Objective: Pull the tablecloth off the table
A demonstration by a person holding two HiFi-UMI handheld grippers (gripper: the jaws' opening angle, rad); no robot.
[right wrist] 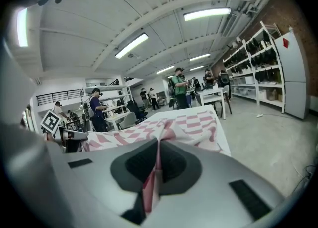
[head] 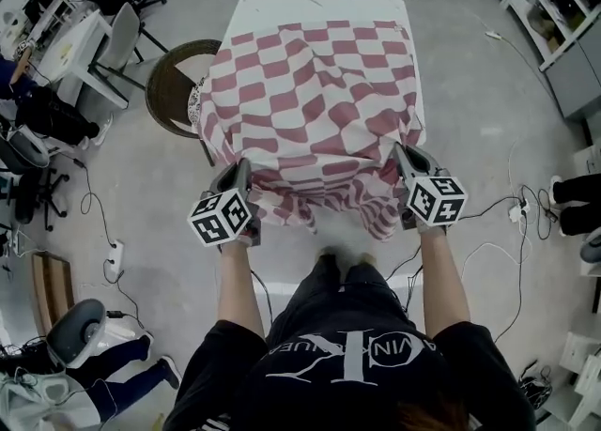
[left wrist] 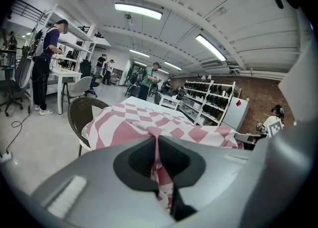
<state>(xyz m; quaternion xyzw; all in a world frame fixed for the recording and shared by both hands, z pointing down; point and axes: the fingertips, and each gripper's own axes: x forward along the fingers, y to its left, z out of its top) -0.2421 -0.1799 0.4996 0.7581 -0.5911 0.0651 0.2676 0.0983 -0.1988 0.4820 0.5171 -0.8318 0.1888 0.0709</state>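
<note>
A red-and-white checked tablecloth (head: 315,105) lies rumpled over the near part of a white table (head: 319,7), whose far end is bare. Its near edge hangs down in front of me. My left gripper (head: 242,168) is shut on the cloth's near left corner, and my right gripper (head: 402,152) is shut on the near right corner. In the left gripper view a fold of tablecloth (left wrist: 158,172) is pinched between the closed jaws of the left gripper (left wrist: 158,140). The right gripper view shows the tablecloth (right wrist: 185,125) drawn into the closed jaws of the right gripper (right wrist: 158,145).
A brown wicker chair (head: 178,82) stands at the table's left side. White desks and office chairs (head: 89,39) fill the far left. Shelving (head: 554,16) lines the right wall. Cables and a power strip (head: 515,211) lie on the floor to my right. Other people stand in the background.
</note>
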